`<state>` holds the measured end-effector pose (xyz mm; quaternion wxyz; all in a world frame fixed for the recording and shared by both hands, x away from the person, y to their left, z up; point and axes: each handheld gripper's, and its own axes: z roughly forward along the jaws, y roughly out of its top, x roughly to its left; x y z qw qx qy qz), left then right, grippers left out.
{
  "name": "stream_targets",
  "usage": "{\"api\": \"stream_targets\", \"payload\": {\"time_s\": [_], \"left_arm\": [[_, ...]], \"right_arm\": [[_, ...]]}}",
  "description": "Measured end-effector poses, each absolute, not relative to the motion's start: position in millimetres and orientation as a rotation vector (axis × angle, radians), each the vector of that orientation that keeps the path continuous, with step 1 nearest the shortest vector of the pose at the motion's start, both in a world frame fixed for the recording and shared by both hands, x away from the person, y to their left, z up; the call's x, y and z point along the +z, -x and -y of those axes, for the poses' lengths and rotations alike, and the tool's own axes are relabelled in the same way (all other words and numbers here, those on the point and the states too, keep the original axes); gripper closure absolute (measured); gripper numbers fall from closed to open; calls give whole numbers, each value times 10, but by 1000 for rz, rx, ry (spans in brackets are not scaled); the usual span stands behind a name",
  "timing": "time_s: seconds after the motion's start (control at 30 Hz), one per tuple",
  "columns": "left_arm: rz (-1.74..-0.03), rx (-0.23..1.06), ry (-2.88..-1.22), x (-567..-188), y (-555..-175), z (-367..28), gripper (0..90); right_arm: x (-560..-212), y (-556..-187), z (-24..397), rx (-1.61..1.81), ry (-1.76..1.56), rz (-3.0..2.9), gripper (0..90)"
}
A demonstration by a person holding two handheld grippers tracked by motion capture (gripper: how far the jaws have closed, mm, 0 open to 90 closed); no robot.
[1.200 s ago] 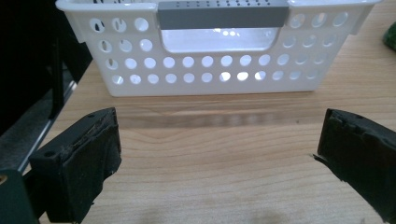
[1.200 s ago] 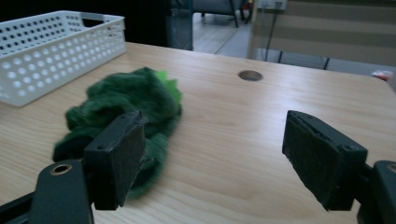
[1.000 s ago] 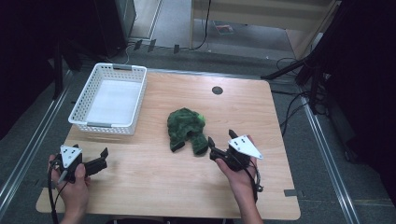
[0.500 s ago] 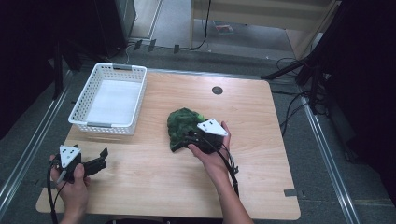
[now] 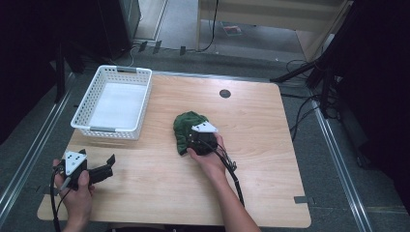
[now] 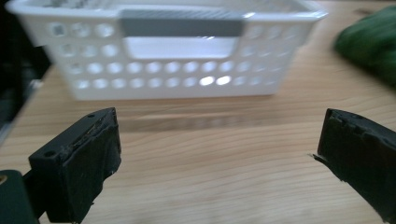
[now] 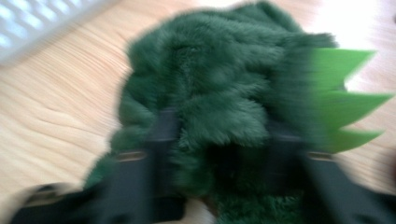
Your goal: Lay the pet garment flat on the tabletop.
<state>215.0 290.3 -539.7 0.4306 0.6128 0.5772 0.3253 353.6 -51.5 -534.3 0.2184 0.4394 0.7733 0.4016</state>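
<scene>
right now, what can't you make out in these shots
- Right tongs, right gripper view: motion blur hides whether they have closed on the green plush toy or merely straddle it.
- High view: the hand and grey plate cover the toy's near part.
- Basket, left gripper view: top edge cuts off its inside; the toy sits blurred at the right edge.
- Left tongs, high view: small, but open in their own view.

Fuzzy dark-green plush toy (image 5: pixel 186 126), bright-green felt spikes, crumpled, mid-table, right of white basket (image 5: pixel 115 103)
</scene>
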Motion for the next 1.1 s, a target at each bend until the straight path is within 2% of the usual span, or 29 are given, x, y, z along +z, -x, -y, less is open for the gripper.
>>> {"api": "stream_targets", "payload": {"time_s": [0.03, 0.1, 0.4, 0.43, 0.47, 0.53, 0.57, 0.73, 0.8, 0.83, 1.0, 1.1], "left_arm": [[-1420, 793, -1537, -5371, -2151, -2857, 0], [-1346, 725, -1564, -5324, -2150, -2741, 0], [-1004, 631, -1662, -4987, -2210, -1911, 0], [-967, 617, -1660, -4970, -2230, -1852, 0], [-948, 588, -1653, -4969, -2260, -1813, 4], [-935, 511, -1643, -5005, -2314, -1777, 4], [-934, 485, -1647, -5031, -2326, -1766, 4], [-924, 434, -1702, -5110, -2312, -1653, 10], [-920, 436, -1715, -5117, -2291, -1574, 84], [-907, 427, -1728, -5123, -2284, -1533, 85], [-861, 364, -1772, -5140, -2231, -1310, 87], [-843, 346, -1851, -5161, -2211, -1126, 86]], "right_arm": [[-5323, -3518, 540, 1144, -1203, -2126, 711], [-5255, -3487, 598, 1188, -1209, -2111, 772], [-4647, -2970, 871, 1502, -1108, -2051, 825], [-4584, -2893, 880, 1521, -1089, -2063, 797], [-4525, -2824, 889, 1541, -1058, -2087, 725], [-4411, -2715, 918, 1584, -995, -2132, 525], [-4355, -2677, 957, 1589, -993, -2117, 488], [-4257, -2675, 1335, 1612, -1076, -2011, 473], [-4336, -2732, 1448, 1604, -1154, -2006, 470], [-4390, -2761, 1477, 1587, -1179, -2014, 468], [-4718, -2859, 1397, 1507, -1248, -2125, 430], [-4892, -2889, 1283, 1457, -1269, -2164, 365]]}}
